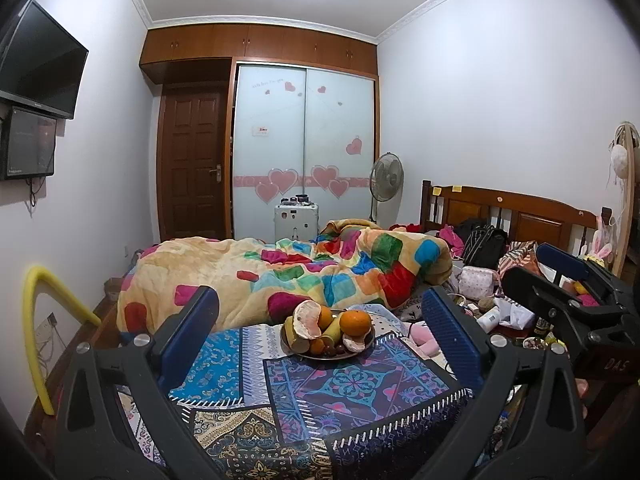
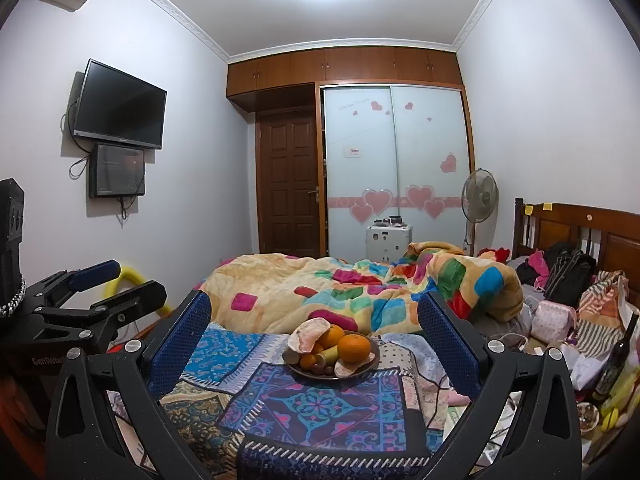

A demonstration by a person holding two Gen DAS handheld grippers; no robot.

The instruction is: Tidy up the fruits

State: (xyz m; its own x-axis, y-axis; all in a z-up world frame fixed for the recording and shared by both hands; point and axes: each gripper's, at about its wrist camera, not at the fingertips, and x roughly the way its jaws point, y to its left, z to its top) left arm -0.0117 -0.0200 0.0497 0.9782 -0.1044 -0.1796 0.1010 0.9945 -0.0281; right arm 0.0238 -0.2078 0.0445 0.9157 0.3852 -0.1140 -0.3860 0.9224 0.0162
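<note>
We hold two black handheld grippers with blue ribbed finger pads above a bed, both aimed at a shallow dark metal plate of fruit (image 1: 289, 349) that rests on a patchwork of blue and purple patterned cloths (image 1: 352, 392) spread over the mattress. Our left gripper (image 1: 320, 320) is spread wide and grips nothing, its fingers standing either side of the plate in its own view but well short of it; our right gripper (image 2: 316, 320) is likewise released and bare, framing the same plate (image 2: 370, 364) from slightly further right. On the plate, a round whole orange (image 1: 355, 322) sits at the right, a large peeled citrus with its pale rind folded open (image 1: 307, 319) stands at the left, a loose piece of pale rind (image 1: 355, 344) lies at the front right, and a yellow-green banana-like fruit (image 1: 332, 332) lies between them beside small dark round fruits (image 1: 332, 350) at the front. Behind the plate lies a rumpled cream blanket with bright coloured blocks (image 1: 280, 268). In the left camera, the right gripper (image 1: 560, 292) shows at the far right edge over a cluttered bedside; in the right camera, the left gripper (image 2: 104, 284) shows at the left edge.
</note>
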